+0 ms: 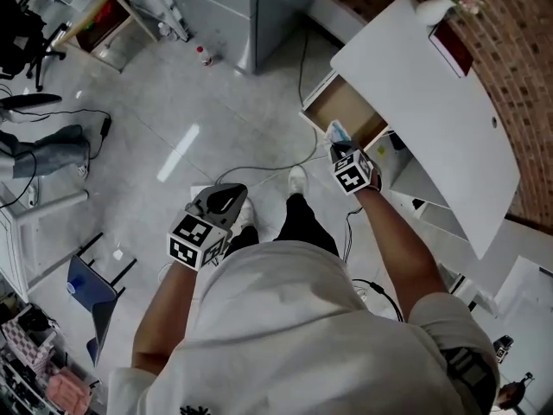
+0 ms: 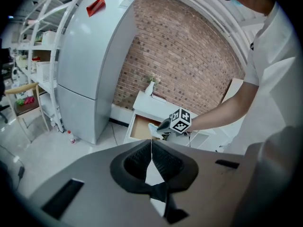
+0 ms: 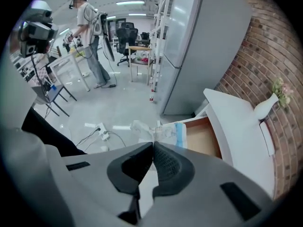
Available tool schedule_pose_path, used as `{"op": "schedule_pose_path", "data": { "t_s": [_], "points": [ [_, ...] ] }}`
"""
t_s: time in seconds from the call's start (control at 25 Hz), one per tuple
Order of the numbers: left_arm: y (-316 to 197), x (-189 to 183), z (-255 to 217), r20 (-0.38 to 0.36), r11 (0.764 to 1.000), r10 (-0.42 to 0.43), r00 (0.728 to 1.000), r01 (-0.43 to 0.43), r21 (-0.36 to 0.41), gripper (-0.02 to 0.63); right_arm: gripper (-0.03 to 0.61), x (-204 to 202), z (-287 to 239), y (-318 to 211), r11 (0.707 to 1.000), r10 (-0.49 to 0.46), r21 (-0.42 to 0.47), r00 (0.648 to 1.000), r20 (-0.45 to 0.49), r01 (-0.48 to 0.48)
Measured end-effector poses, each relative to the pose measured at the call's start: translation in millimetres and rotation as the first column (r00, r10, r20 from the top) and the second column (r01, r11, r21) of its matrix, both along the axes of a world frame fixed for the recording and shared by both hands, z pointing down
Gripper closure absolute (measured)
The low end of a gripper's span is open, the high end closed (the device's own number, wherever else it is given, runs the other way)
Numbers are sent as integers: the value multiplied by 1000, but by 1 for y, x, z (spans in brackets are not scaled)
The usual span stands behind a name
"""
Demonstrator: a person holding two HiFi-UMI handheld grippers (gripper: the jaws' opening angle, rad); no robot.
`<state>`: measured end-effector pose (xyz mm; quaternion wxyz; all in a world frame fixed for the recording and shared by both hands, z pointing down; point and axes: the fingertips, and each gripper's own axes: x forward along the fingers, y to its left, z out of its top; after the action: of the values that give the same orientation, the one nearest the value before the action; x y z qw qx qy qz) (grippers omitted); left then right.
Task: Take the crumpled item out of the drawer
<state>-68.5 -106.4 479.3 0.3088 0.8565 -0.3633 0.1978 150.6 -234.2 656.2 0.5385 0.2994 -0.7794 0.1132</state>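
Observation:
The crumpled item (image 1: 338, 132), a white and blue wad, hangs over the front edge of the open wooden drawer (image 1: 344, 106) of the white cabinet (image 1: 432, 102). My right gripper (image 1: 339, 150) is shut on it. In the right gripper view the crumpled item (image 3: 163, 130) sticks out just past the shut right gripper (image 3: 153, 144), with the drawer (image 3: 204, 136) behind it. My left gripper (image 1: 233, 192) hangs lower over the floor, away from the drawer. In its own view the left gripper (image 2: 151, 143) is shut with nothing in it, and the crumpled item (image 2: 154, 127) shows ahead.
A grey fridge (image 1: 255, 7) stands left of the cabinet, with a small bottle (image 1: 203, 56) on the floor beside it. Cables (image 1: 285, 164) and a power strip (image 3: 102, 131) lie on the floor. A white vase (image 1: 435, 9) stands on the cabinet. Another person (image 3: 90, 37) stands far off.

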Motion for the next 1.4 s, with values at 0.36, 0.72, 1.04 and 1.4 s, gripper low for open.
{"op": "schedule_pose_path", "data": {
  "t_s": [0.36, 0.72, 1.04, 1.4],
  "points": [
    [40, -33, -30, 6, 997, 45, 999, -45, 66, 589, 549, -45, -80, 88, 999, 31, 28, 994, 101, -33],
    [82, -47, -42, 0, 990, 101, 995, -101, 99, 589, 549, -84, -135, 169, 998, 18, 56, 987, 162, -27],
    [114, -58, -42, 6, 988, 127, 992, -127, 90, 589, 549, -114, -175, 226, 997, 13, 73, 973, 232, -31],
    [128, -57, -42, 5, 981, 172, 985, -172, 89, 589, 549, -122, -196, 252, 993, 39, 93, 959, 282, -68]
  ]
}}
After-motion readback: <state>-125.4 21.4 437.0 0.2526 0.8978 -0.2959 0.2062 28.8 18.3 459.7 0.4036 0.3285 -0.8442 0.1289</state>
